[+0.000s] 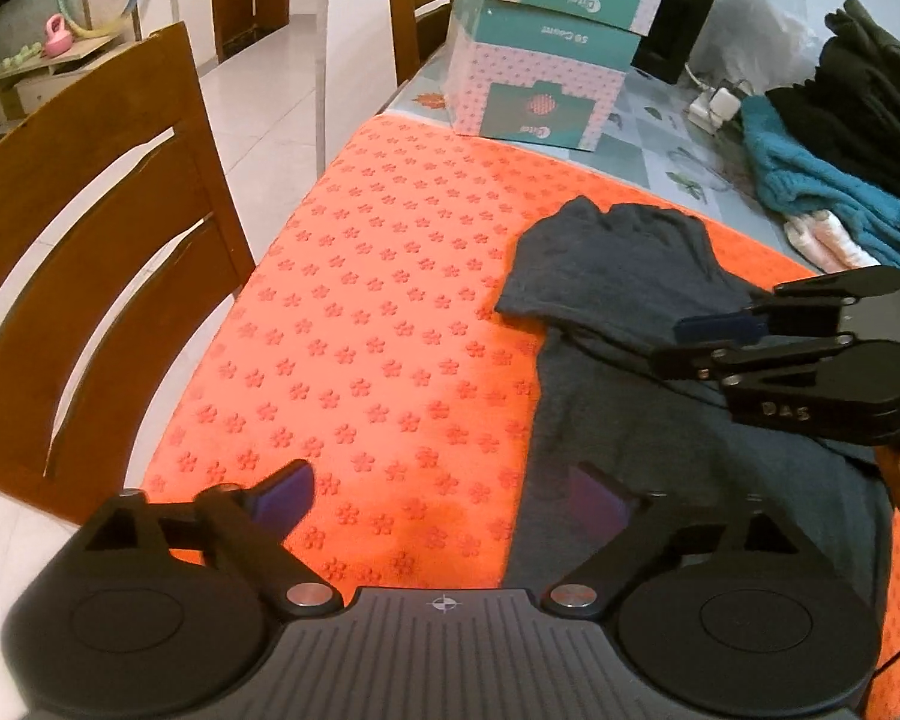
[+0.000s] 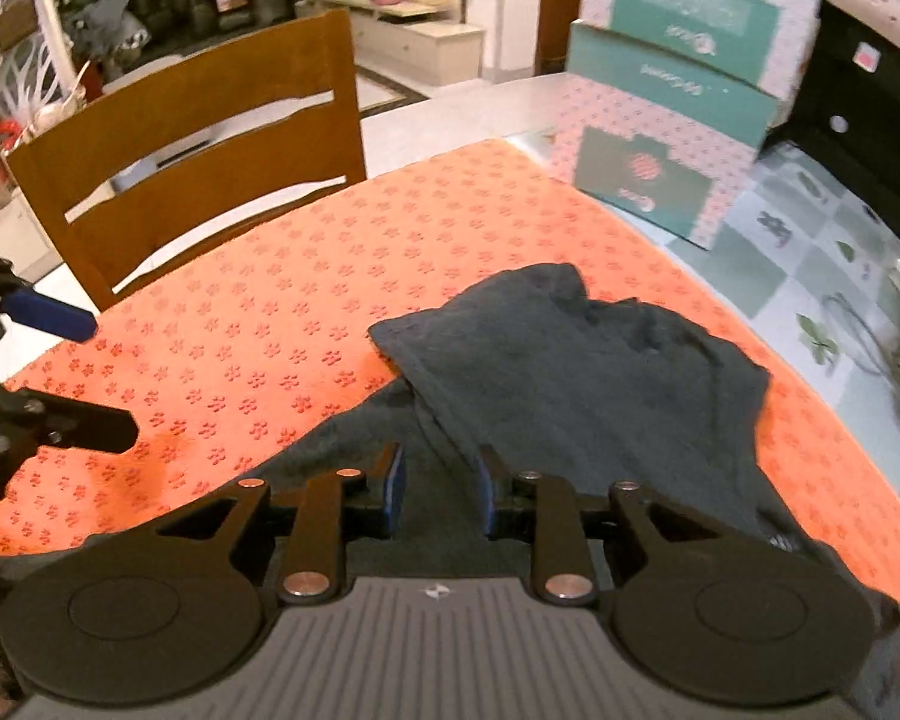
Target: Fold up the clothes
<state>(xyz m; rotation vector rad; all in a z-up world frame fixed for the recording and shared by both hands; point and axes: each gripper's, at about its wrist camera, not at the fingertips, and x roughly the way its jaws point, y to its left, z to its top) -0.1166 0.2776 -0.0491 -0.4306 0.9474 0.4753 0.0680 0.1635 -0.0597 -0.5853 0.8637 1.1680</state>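
A dark grey garment [image 1: 630, 324] lies partly folded on an orange flower-patterned mat [image 1: 360, 300]; its far part is doubled over the rest. It also shows in the right wrist view [image 2: 570, 372]. My left gripper [image 1: 444, 498] is open, its jaws wide apart, above the garment's left edge. My right gripper [image 2: 438, 492] is open with a narrower gap, low over the garment's middle. It shows from the side in the left wrist view [image 1: 684, 342], empty. The left gripper shows at the left of the right wrist view [image 2: 108, 372].
Two stacked pink-and-teal boxes [image 1: 546, 54] stand beyond the mat. A pile of dark, teal and pale clothes [image 1: 840, 168] lies far right, with a charger and cable [image 1: 714, 102]. A black box [image 2: 858, 120] and wooden chairs [image 1: 90, 252] border the table.
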